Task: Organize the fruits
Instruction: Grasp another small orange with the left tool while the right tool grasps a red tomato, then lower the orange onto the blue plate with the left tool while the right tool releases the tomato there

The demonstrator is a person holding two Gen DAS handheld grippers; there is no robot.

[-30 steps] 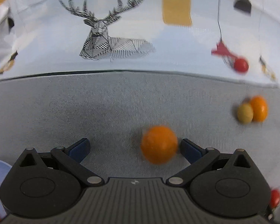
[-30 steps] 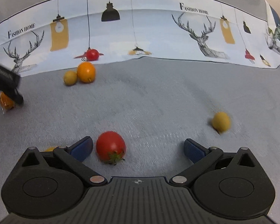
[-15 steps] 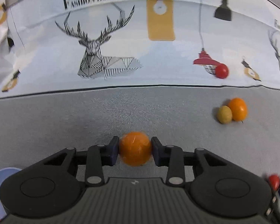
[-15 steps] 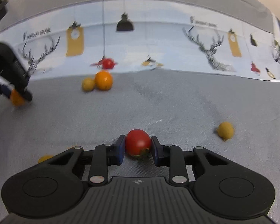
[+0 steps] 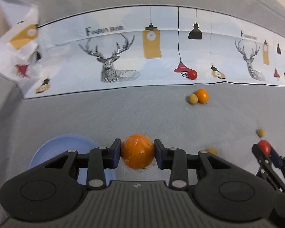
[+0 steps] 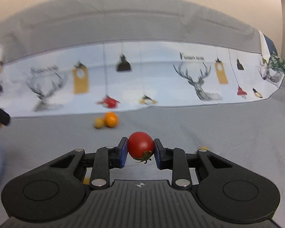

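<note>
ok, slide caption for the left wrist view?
Left gripper holds an orange beside the blue bowl.

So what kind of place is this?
Probably a home-style tabletop set up for sorting: a grey cloth, a printed deer-and-lamp backdrop, a blue bowl, and loose fruit like an orange.

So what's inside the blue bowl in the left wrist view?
The blue bowl shows only part of its rim and a strip of bare inner wall. The left gripper, shut on the orange, covers the rest, so its contents cannot be told.
</note>
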